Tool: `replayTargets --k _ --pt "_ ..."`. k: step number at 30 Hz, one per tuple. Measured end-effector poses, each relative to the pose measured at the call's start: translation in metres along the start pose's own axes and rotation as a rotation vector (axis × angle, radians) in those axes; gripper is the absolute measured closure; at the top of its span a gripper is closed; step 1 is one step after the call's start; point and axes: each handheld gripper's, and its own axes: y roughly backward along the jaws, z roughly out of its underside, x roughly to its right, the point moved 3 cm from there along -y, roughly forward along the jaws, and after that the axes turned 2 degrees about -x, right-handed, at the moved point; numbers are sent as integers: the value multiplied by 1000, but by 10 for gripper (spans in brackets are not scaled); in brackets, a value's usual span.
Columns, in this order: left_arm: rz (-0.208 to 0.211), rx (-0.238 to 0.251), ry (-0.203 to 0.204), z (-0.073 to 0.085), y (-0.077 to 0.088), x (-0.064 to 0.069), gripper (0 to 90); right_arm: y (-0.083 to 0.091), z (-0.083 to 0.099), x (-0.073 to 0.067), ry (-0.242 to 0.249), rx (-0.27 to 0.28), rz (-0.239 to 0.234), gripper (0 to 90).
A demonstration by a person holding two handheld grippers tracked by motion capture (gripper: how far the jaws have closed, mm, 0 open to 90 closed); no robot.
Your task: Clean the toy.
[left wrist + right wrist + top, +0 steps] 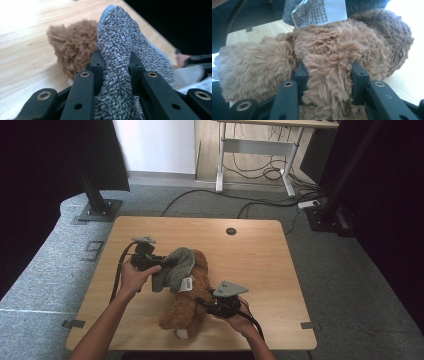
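Right tongs grip brown plush; tag print unreadable.

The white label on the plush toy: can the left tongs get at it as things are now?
Probably not yet. The left tongs are shut on the grey cloth, so they must let go first. The label itself lies bare on the toy, just beyond the cloth.

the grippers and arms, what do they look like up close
Both grippers are black. The left gripper and right gripper each carry a grey three-cornered plate on top and trail a black cable. In the gripper views the jaws are flat black bars with brass-ringed holes and small bolt holes. The person's forearms are bare, no sleeves or gloves.
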Motion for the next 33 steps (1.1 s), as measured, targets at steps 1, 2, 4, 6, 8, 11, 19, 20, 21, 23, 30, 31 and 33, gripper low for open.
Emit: replayTargets --k 1,2,4,6,8,11,19,20,21,23,30,31,33 --pt "-8 -14 6 2 -3 -2 720 -1 -1 -1 0 2 -5 587" --pt "-18 -30 12 5 -6 -5 720 -2 -2 -1 -1 2 -7 585" --pt "-25 -44 22 9 -9 -10 720 -4 -2 -2 -3 7 -14 569" --pt "-29 -54 37 14 -11 -15 720 -7 -2 -4 -11 14 -20 552" --pt "-42 -62 42 17 -12 -18 720 -11 -2 -6 -14 19 -26 539" --pt "-74 -75 36 19 -12 -21 720 -18 -3 -11 -24 32 -42 508" --pt "-72 -94 68 26 -14 -30 718 -4 -9 -5 -189 138 -73 316" --pt "-73 -96 68 27 -14 -30 718 -1 -7 -4 -194 135 -64 305" --pt "-73 -97 70 27 -14 -30 718 0 -4 -4 -200 129 -61 297" --pt "-72 -96 75 28 -14 -31 718 1 3 -3 -206 106 -47 275" --pt "-74 -102 81 30 -16 -33 717 -3 24 0 -223 26 -80 201" --pt "-73 -102 84 30 -16 -33 717 -6 27 -1 -213 4 -84 185" --pt "-71 -103 87 31 -15 -35 717 -12 33 -2 -215 -28 -98 169"
